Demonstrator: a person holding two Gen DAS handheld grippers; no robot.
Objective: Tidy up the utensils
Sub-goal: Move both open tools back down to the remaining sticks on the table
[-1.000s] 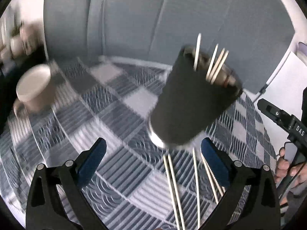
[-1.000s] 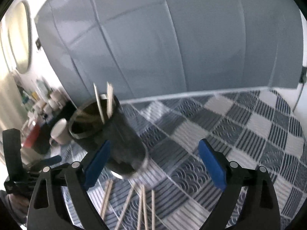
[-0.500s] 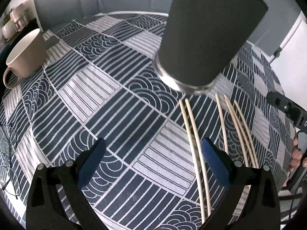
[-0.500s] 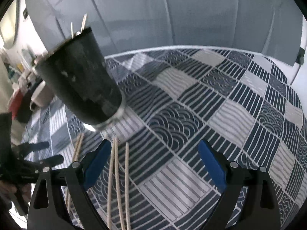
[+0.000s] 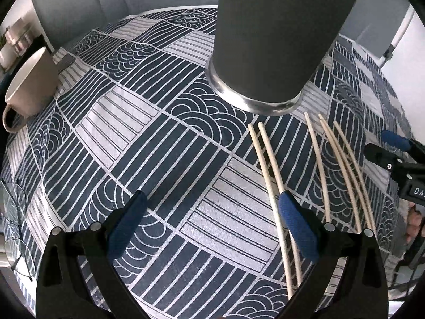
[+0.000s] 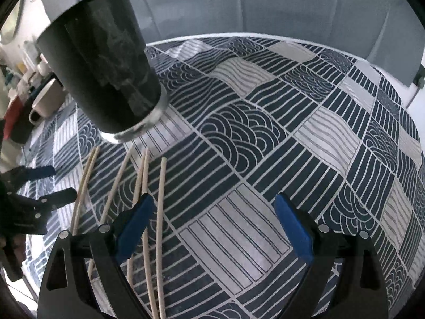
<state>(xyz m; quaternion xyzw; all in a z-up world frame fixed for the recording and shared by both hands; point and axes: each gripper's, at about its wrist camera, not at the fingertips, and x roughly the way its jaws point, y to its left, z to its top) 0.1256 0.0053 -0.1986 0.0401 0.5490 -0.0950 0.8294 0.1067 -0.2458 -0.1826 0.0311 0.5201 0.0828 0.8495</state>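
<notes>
A tall black cup with a steel base (image 5: 276,37) stands upright on the patterned tablecloth; it also shows in the right wrist view (image 6: 103,71), with chopstick tips above its rim. Several pale wooden chopsticks (image 5: 332,164) lie loose on the cloth in front of the cup, also in the right wrist view (image 6: 140,186). My left gripper (image 5: 212,228) is open and empty, low over the cloth, its right finger above a chopstick pair (image 5: 271,164). My right gripper (image 6: 212,228) is open and empty, its left finger over the chopsticks.
A beige mug (image 5: 29,90) stands at the table's left edge, also in the right wrist view (image 6: 47,101). Glasses (image 5: 13,212) lie at the near left edge. Jars and clutter sit beyond the table at left. The round table's edge (image 6: 265,36) curves behind.
Both grippers have come down and closer to the table, tilting from the wall toward the cloth. The cup now fills the top of the left view. Chopsticks have not moved.
</notes>
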